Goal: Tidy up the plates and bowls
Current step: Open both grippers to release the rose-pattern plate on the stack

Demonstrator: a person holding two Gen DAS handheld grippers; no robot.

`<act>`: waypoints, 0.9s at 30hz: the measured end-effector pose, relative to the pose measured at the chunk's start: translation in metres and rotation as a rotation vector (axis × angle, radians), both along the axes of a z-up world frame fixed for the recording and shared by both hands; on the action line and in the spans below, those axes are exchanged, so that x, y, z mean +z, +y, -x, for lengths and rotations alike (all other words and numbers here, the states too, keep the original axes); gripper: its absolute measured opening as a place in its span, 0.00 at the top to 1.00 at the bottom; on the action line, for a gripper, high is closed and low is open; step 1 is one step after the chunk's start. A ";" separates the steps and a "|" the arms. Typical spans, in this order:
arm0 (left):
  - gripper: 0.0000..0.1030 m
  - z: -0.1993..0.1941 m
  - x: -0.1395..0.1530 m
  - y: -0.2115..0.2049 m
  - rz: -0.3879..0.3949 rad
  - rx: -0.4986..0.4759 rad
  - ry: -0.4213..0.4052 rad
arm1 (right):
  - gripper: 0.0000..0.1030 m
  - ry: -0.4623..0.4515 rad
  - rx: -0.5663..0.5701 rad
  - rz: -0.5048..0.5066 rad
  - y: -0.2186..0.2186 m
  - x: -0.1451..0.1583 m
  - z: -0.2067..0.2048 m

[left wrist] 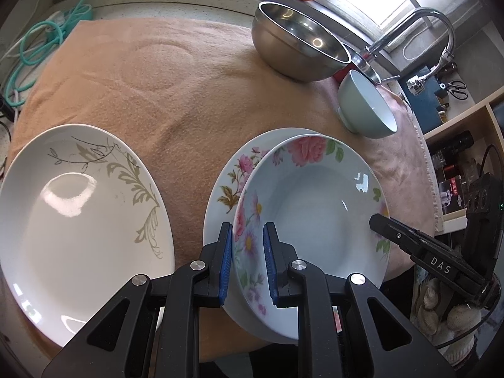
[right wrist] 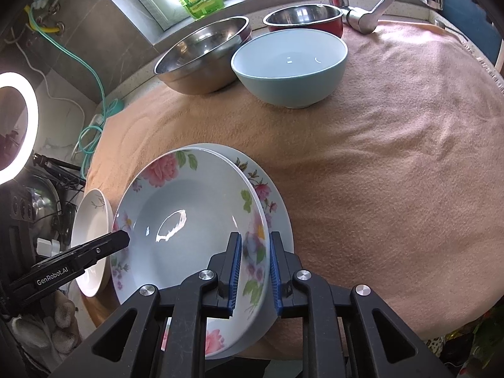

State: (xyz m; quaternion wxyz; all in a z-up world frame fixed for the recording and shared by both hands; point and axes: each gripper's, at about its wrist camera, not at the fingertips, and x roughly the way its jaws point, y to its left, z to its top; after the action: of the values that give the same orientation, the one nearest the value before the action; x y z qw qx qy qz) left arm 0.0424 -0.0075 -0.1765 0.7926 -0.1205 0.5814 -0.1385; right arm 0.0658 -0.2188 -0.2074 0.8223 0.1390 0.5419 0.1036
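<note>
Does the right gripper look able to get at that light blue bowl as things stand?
Probably not right away. The right gripper has its jaws around the rim of the floral deep plate, so it is occupied. The cloth between it and the light blue bowl lies bare.

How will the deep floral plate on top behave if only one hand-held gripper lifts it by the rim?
The deep floral plate looks glazed and glossy, so it may slip between the pads. It is probably rigid ceramic: no flex, but chips if dropped onto the plate beneath. Held at one rim only, it would likely sag; the left hand-held gripper and right hand-held gripper straddle opposite rims.
</note>
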 end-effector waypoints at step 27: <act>0.83 0.003 0.010 0.011 0.016 0.022 -0.024 | 0.75 -0.029 0.013 0.048 0.004 0.008 -0.001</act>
State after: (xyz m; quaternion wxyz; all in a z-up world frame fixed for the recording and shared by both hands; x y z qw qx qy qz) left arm 0.0389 0.0036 -0.1664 0.8000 -0.1315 0.5695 -0.1355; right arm 0.0668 -0.2146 -0.1995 0.8324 0.1142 0.5333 0.0979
